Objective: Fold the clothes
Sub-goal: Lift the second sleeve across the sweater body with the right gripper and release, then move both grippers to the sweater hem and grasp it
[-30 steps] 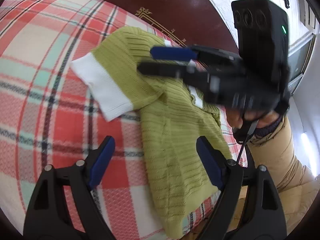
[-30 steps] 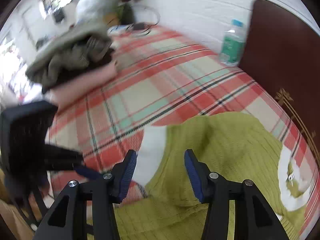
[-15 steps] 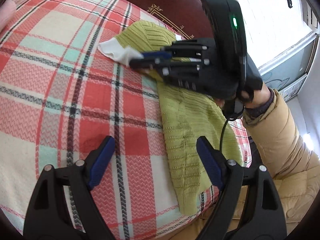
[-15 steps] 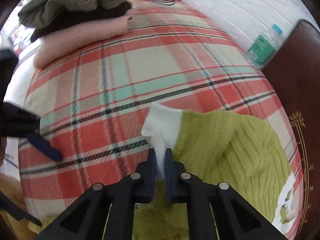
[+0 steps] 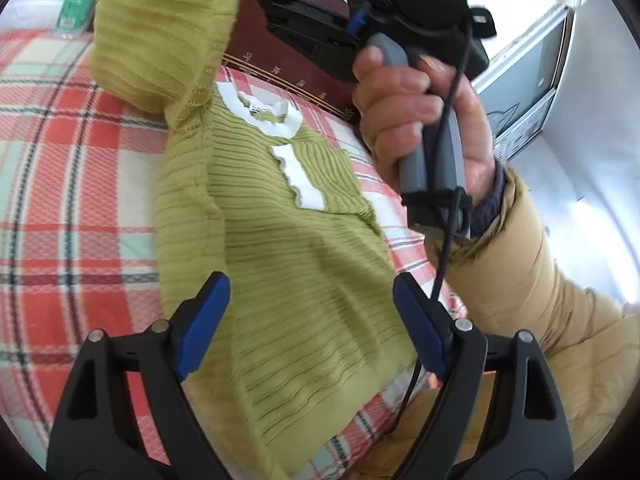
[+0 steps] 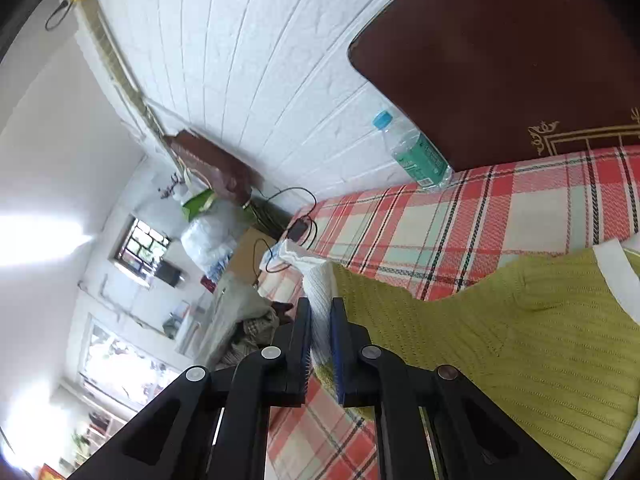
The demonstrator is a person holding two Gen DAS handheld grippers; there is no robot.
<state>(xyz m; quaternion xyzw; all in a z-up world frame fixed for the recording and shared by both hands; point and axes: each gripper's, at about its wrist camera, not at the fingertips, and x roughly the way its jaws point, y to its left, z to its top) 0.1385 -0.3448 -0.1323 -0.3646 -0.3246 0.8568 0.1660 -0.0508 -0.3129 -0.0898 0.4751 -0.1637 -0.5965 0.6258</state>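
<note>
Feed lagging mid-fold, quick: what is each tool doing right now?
Left tool: open, holding nothing, over the green sweater.
Right tool: closed on the sweater's white sleeve cuff.

The green sweater [image 5: 280,240] is knit cloth – soft, with bumpy ribs – and its white cuff [image 6: 320,296] is a finer knit. The checked blanket [image 5: 60,184] under it is woven cloth and looks a bit rough. The headboard [image 6: 500,52] is dark brown, smooth and a little shiny, with gold lines. The water bottle [image 6: 416,156] is clear, shiny plastic. The wall [image 6: 260,60] is white and bumpy. The right gripper [image 6: 320,332] is matt black plastic with blue pads and shiny metal pins. The sleeve [image 5: 532,280] is smooth, puffy tan cloth.
</note>
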